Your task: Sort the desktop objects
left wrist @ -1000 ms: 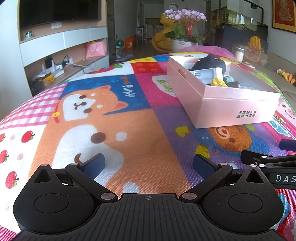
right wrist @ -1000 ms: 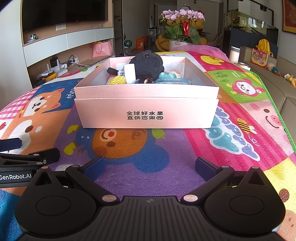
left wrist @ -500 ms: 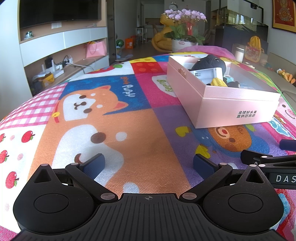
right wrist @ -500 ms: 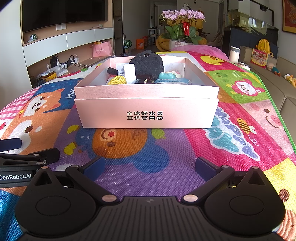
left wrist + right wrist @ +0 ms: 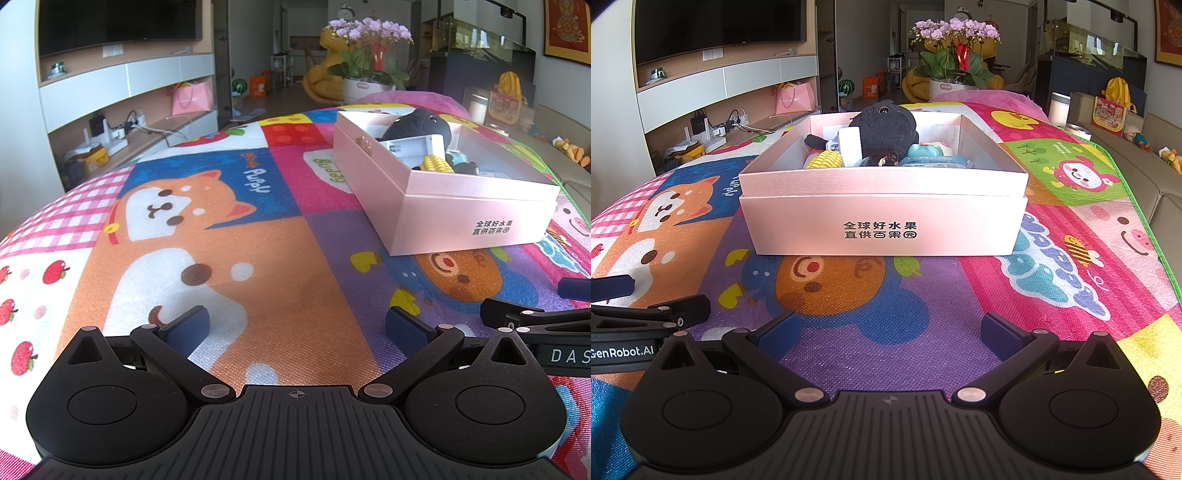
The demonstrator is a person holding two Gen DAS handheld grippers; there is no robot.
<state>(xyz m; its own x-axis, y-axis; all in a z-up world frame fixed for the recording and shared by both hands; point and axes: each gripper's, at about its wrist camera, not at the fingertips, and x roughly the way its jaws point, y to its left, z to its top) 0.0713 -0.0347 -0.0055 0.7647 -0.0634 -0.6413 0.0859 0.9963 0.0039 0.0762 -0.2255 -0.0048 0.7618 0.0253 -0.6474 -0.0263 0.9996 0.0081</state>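
A pink box (image 5: 882,229) stands on the colourful cartoon mat (image 5: 849,332), straight ahead in the right wrist view and at the right in the left wrist view (image 5: 461,218). It holds a black plush toy (image 5: 886,125), a yellow corn cob (image 5: 825,161), a white block (image 5: 850,146), a teal toy (image 5: 923,150) and a pale blue packet (image 5: 934,161). My right gripper (image 5: 890,332) is open and empty, low over the mat, in front of the box. My left gripper (image 5: 295,326) is open and empty over the orange dog picture, left of the box.
A potted orchid (image 5: 955,48) stands beyond the mat's far end. A TV wall with shelves (image 5: 122,88) runs along the left. A sofa with toys (image 5: 1152,147) lies at the right. Each gripper's side shows in the other's view.
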